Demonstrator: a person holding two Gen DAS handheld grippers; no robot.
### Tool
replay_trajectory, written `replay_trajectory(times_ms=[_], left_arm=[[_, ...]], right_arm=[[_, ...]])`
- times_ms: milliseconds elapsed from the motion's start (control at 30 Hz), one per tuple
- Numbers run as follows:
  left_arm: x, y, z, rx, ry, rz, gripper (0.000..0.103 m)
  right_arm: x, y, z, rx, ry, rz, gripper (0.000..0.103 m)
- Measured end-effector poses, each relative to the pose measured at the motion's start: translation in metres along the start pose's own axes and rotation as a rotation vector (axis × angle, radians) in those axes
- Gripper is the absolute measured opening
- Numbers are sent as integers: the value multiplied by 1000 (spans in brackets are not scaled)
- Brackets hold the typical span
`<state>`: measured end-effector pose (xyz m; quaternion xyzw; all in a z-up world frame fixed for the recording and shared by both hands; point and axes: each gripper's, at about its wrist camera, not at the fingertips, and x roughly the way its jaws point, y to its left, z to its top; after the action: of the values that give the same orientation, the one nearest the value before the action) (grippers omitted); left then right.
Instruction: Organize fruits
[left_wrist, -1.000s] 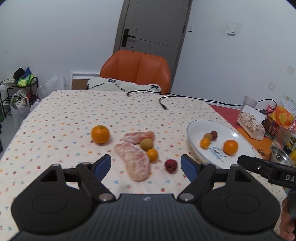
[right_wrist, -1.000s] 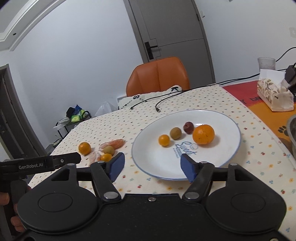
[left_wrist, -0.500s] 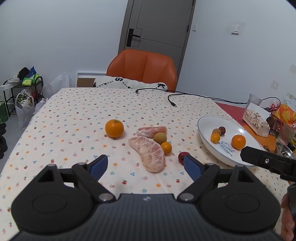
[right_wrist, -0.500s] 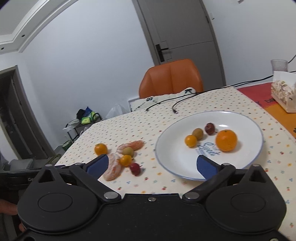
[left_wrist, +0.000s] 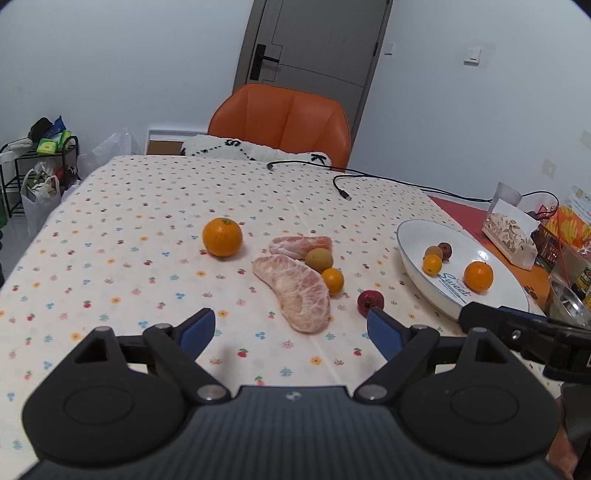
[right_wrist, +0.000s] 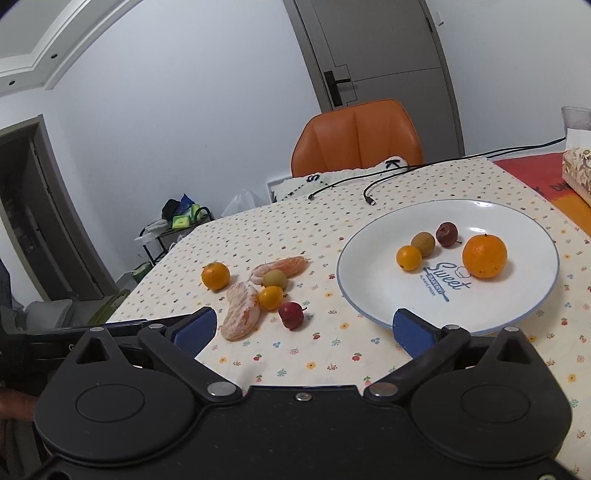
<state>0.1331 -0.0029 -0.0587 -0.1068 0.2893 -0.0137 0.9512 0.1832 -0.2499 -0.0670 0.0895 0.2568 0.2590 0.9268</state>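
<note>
- The left gripper (left_wrist: 287, 329) hangs over the tablecloth (left_wrist: 122, 236) with its jaws spread wide and nothing between them; it looks free to take the far-left fruit.
- Ahead and to the left of that gripper sits a lone orange (left_wrist: 222, 237), well apart from the other loose fruit, so it can be closed on without nudging anything. A round fruit may roll, so I would bring the fingers in level on both sides.
- Straight ahead of the left gripper lies a large peeled segment (left_wrist: 295, 291), with a smaller peeled segment (left_wrist: 301, 245) beyond it. These look soft (a light squeeze should be enough), and the long one is best taken across its narrow middle.
- Touching or just beside those segments are a greenish-brown fruit (left_wrist: 319, 258) and a small orange fruit (left_wrist: 332, 280); picking either first risks dragging a segment along.
- The small red fruit (right_wrist: 291, 314) lies just ahead of the right gripper (right_wrist: 302, 331), between its open, empty jaws and a little left of centre. It seems the natural next pick: shift slightly left, lower until the pads flank it, then close gently.
- Ahead and to the right is the white plate (right_wrist: 517, 317), already holding four fruits, its near rim just beside the right finger. There is bare space at the front of it for the red fruit (lift over the rim, don't slide).
</note>
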Motion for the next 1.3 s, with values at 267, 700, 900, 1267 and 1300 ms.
replay_trajectory(times_ms=[267, 700, 900, 1267, 1300], left_arm=[[8, -1, -1, 5, -1, 0, 86], [13, 15, 5, -22, -2, 0, 69], [18, 18, 6, -26, 9, -11, 66], [31, 18, 9, -43, 21, -16, 62], [32, 18, 9, -43, 22, -15, 62]], right_arm=[[12, 3, -2, -28, 28, 9, 91], [43, 12, -2, -59, 107, 6, 56], [60, 21, 3, -86, 126, 11, 50], [84, 26, 4, -120, 172, 12, 35], [86, 26, 3, -121, 179, 14, 35]])
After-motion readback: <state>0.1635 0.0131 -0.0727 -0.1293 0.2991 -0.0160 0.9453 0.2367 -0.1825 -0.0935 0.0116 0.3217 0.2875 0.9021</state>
